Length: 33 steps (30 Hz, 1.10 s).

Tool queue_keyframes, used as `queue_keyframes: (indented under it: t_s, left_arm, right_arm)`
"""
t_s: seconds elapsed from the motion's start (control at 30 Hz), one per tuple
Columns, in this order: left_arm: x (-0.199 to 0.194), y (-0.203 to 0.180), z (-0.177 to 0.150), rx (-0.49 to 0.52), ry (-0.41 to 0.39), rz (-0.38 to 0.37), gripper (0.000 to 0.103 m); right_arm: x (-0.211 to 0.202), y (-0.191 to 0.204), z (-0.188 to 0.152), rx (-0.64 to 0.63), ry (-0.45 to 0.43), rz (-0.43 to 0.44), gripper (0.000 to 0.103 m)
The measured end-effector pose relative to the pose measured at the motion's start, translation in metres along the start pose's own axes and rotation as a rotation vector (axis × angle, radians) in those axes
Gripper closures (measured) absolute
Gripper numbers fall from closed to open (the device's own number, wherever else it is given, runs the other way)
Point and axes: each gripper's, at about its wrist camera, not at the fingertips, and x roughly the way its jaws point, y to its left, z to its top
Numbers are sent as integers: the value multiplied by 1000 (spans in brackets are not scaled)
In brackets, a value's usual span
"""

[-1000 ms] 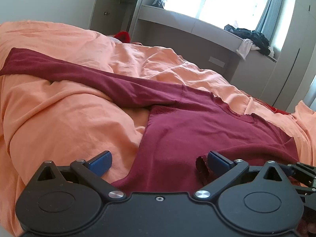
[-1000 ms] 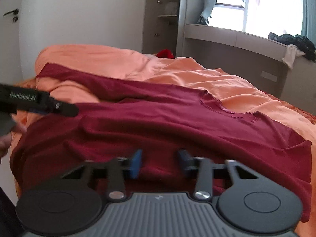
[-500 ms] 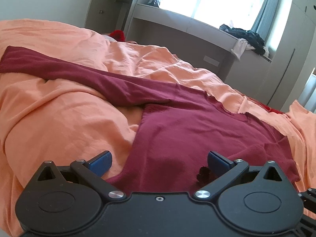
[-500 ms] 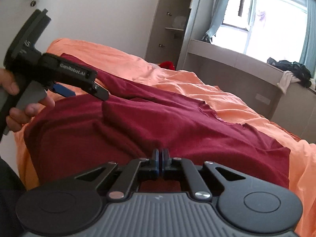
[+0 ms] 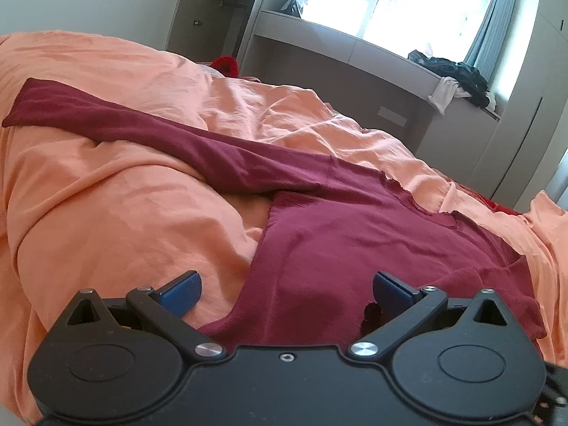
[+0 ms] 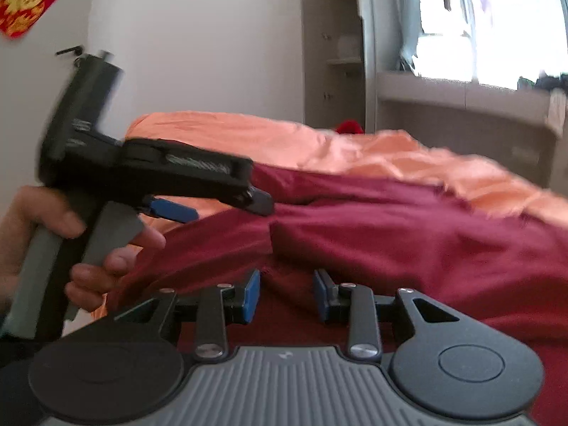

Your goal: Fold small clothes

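Note:
A dark red long-sleeved shirt [image 5: 340,241] lies on an orange duvet [image 5: 117,213], one sleeve [image 5: 142,131] stretched out to the far left. My left gripper [image 5: 285,287] is wide open and empty, just above the shirt's near hem. In the right wrist view the shirt [image 6: 408,234] lies folded over on itself. My right gripper [image 6: 287,294] is open with a moderate gap, empty, just above the fabric. The left gripper [image 6: 213,202], held in a hand, hovers at the left of that view.
The orange duvet [image 6: 248,138] covers the whole bed. A window ledge [image 5: 340,46] with dark clothes [image 5: 454,71] runs behind the bed. A red item [image 5: 225,64] lies at the bed's far end. A wardrobe [image 6: 333,56] stands against the wall.
My right gripper was shut on the shirt half a second ago and has now opened, letting the fabric go, and swung left. The left gripper stayed open and barely moved.

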Motion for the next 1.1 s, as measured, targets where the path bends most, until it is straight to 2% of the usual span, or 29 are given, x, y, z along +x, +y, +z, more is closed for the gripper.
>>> queue_keyframes:
  t_s: [0.03, 0.07, 0.27, 0.4, 0.53, 0.6, 0.67, 0.73, 0.8, 0.9, 1.03, 1.1]
  left_arm:
    - [0, 0, 0, 4, 0, -1, 0]
    - [0, -1, 0, 9, -1, 0, 0]
    - [-4, -3, 0, 24, -8, -9, 0]
    - [-3, -6, -2, 31, 0, -17, 0]
    - [-3, -10, -5, 45, 2, -33, 0]
    - [-4, -11, -7, 53, 6, -54, 0]
    - [-2, -14, -8, 73, 22, -78, 0]
    - [0, -18, -11, 109, 29, -65, 0]
    - [2, -23, -14, 148, 33, -46, 0]
    - [6, -29, -20, 212, 45, -10, 0]
    - [8, -35, -26, 273, 38, 24, 0]
    - [7, -33, -25, 274, 38, 21, 0]
  right_arm:
    - [3, -3, -1, 24, 1, 2, 74]
    - [2, -4, -3, 37, -6, 4, 100]
    - [-23, 32, -21, -179, -34, -40, 101]
    - [-28, 44, -31, -242, -23, -73, 100]
    - [-25, 39, -36, -167, -4, -11, 91]
    - [-35, 34, -34, -129, -30, -17, 67]
    - [-48, 29, -32, -122, -65, -65, 61]
    - [-61, 18, -27, -96, -94, -129, 59]
    - [-67, 2, -21, -68, -111, -221, 47]
    - [-68, -28, -14, -14, -143, -368, 40]
    - [-53, -71, -16, 96, -93, -449, 40]
    - [-50, -77, -29, 105, -53, -453, 40]
